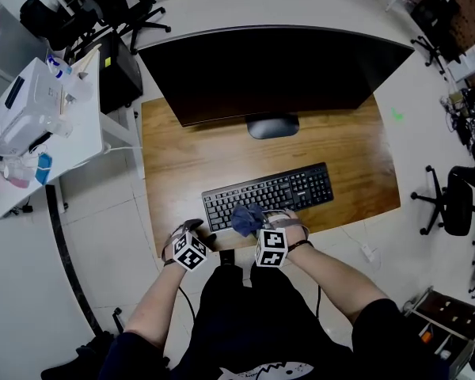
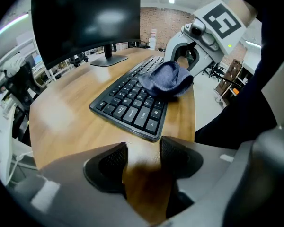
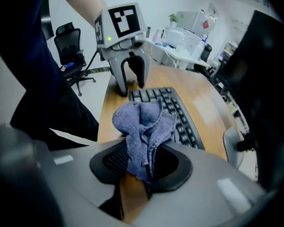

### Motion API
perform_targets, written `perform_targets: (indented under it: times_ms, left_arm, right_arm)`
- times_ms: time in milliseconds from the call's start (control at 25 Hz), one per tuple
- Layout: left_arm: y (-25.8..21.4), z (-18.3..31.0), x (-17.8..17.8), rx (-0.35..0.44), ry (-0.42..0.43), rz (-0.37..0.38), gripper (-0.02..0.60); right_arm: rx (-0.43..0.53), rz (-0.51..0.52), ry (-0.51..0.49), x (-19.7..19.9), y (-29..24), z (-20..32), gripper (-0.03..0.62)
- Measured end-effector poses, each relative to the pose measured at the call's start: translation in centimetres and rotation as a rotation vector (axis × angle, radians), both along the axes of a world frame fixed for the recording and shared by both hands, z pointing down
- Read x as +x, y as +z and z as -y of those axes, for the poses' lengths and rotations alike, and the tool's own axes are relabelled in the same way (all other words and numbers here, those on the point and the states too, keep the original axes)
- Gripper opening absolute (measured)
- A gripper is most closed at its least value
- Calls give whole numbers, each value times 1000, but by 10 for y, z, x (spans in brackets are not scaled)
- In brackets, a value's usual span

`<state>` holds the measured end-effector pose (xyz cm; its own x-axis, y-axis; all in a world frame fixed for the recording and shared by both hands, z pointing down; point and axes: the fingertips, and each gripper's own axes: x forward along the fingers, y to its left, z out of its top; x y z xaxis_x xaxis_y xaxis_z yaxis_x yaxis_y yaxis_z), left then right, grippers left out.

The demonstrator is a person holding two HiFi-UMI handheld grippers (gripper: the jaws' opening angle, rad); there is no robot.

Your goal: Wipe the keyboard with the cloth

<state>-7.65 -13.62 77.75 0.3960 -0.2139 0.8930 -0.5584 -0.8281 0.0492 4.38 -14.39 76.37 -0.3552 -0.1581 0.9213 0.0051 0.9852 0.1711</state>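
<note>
Blue-grey cloth (image 3: 144, 126) is bunched between the jaws of the right gripper (image 3: 142, 163), which are clamped on it. Its loose part lies over the near edge of the black keyboard (image 1: 269, 195), probably touching the keys, though the contact is hard to see. The left gripper (image 2: 143, 161) has its jaws slightly apart with nothing between them, just off the keyboard's near left corner, above the wooden surface (image 1: 182, 157). A dark monitor (image 1: 269, 70) stands behind the keyboard.

Head view looks steeply down; 2 tool views face each other, sharing the keyboard (image 1: 267, 195).
</note>
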Motion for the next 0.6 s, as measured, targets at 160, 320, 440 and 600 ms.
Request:
perform_targets:
  times_ms: [160,320,440,600]
  left_arm:
    - [1,0,0,-9,-2,12,227]
    - [1,0,0,-19,4,26,227]
    - [1,0,1,-22,2,32,227]
    - [1,0,1,-31,2,40,227]
  right_arm:
    - [-3,-28,113,65,-1,20,126]
    - [11,-59,219,120,-1,38,126]
    - [10,-81,292,159,0,48,126]
    - [16,-126,341,198,0,58,126]
